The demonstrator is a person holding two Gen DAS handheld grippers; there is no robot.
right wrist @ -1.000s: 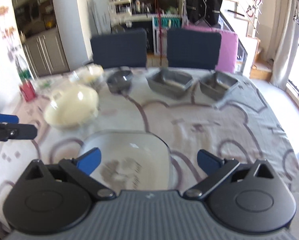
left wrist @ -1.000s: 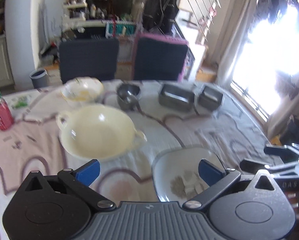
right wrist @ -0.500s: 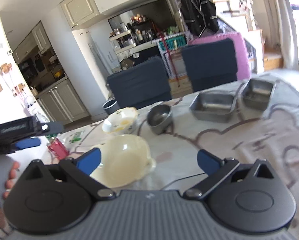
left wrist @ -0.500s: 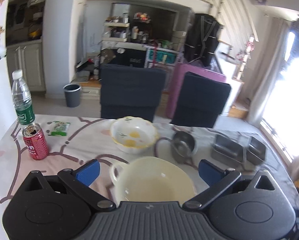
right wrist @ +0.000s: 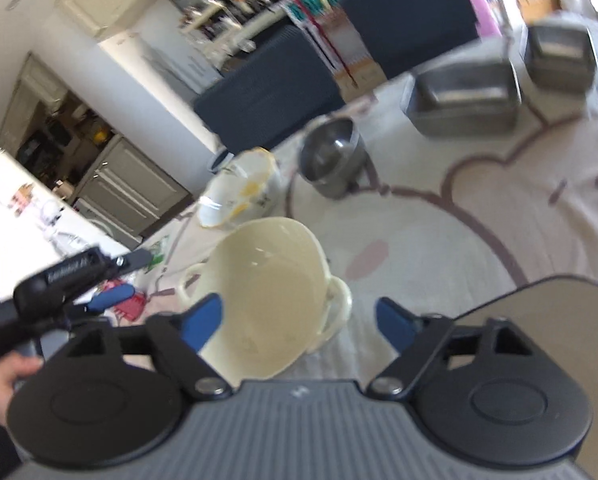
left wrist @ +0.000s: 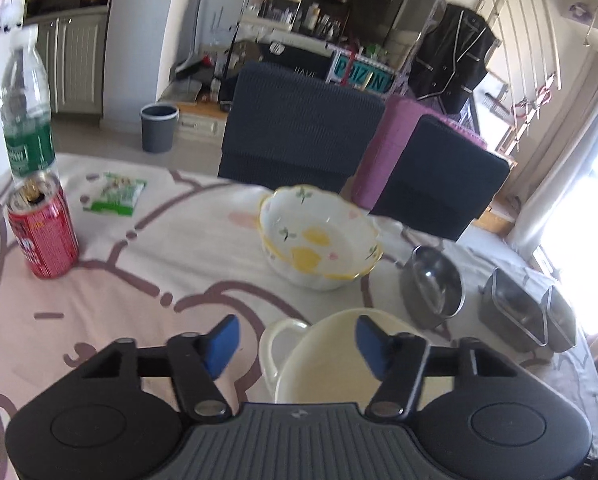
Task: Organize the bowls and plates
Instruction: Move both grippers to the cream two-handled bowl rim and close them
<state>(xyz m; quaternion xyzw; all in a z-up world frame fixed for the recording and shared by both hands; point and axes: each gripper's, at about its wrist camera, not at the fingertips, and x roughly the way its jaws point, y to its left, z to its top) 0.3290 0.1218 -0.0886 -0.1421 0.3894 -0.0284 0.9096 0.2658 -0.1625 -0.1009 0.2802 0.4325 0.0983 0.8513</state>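
A cream two-handled bowl (left wrist: 327, 364) (right wrist: 267, 292) stands on the patterned tablecloth, close below both grippers. My left gripper (left wrist: 297, 344) has its jaws closing, with the bowl's left handle (left wrist: 271, 344) between the blue pads and no pad pressing on it. My right gripper (right wrist: 297, 322) is closing too, around the bowl's right handle (right wrist: 337, 308), without touching it. In the right wrist view the left gripper (right wrist: 127, 276) shows at the left, held by a hand (right wrist: 3, 376). Further back stand a floral bowl (left wrist: 319, 236) (right wrist: 239, 192) and a small steel bowl (left wrist: 433, 286) (right wrist: 333, 156).
Two metal tins (left wrist: 511, 316) (right wrist: 463, 100) sit at the far right. A red can (left wrist: 43, 232), a water bottle (left wrist: 27, 112) and a green packet (left wrist: 117, 198) stand at the left. A glass plate (right wrist: 559, 320) lies near right. Two dark chairs (left wrist: 299, 132) stand behind the table.
Both grippers swung from the glass plate to the cream bowl and dropped lower. Their jaws have narrowed, and the bowl's handles now lie between the pads.
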